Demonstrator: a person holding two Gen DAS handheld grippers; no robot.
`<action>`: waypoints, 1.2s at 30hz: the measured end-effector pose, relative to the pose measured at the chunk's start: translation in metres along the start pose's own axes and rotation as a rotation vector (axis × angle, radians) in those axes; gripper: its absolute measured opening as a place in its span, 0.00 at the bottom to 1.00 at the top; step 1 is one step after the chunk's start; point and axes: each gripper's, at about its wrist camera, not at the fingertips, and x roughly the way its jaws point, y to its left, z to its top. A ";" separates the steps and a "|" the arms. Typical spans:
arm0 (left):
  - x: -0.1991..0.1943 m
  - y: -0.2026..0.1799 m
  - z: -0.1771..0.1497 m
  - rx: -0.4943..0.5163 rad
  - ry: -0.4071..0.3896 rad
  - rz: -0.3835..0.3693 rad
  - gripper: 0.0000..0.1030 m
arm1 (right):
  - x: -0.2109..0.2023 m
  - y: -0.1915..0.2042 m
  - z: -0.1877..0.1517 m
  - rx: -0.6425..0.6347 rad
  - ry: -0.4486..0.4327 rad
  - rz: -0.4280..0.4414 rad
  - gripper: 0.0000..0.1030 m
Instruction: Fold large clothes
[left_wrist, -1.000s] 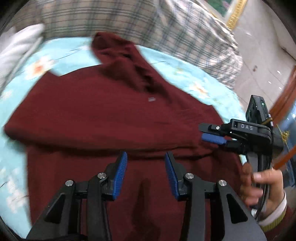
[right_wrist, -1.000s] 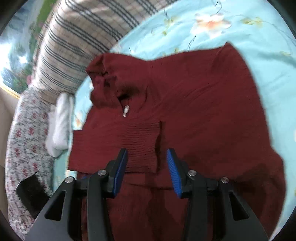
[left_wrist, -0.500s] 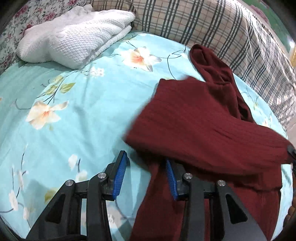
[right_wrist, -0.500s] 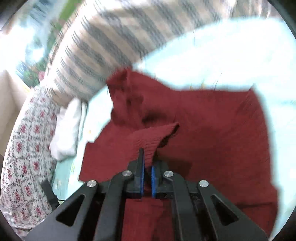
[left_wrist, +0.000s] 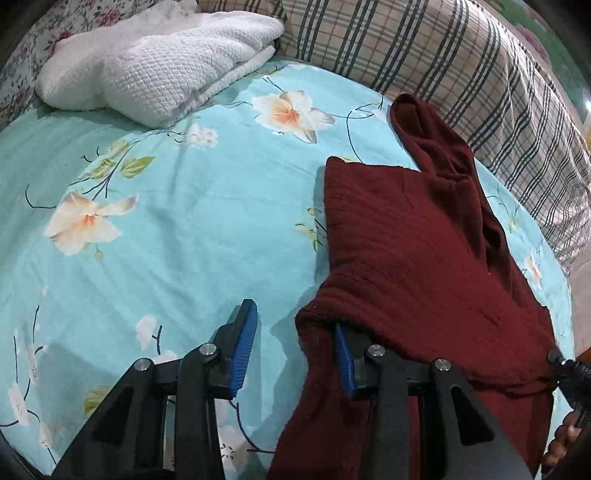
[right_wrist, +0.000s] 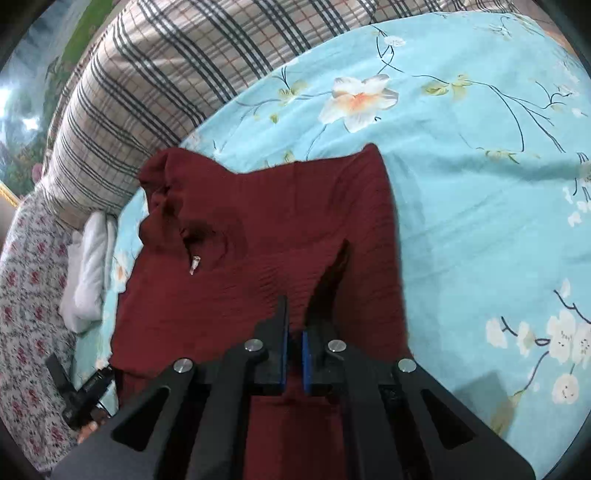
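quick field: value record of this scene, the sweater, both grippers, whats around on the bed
garment: dark red sweater, partly folded on the bedsheet
surface: light blue floral bedsheet
right gripper: shut on a fold of the sweater
left gripper: open, one finger under the sweater's edge, the other over bare sheet
nearby: folded white towel and plaid pillow at the far side
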 end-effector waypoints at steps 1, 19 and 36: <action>-0.001 0.001 0.000 0.000 0.010 -0.002 0.40 | 0.000 -0.002 0.000 0.002 0.015 -0.029 0.12; 0.009 -0.070 0.005 0.177 0.115 -0.183 0.43 | 0.038 0.020 -0.001 -0.092 0.122 0.053 0.15; 0.011 -0.091 0.072 0.162 0.033 -0.154 0.57 | 0.039 0.093 0.058 -0.259 0.010 0.131 0.32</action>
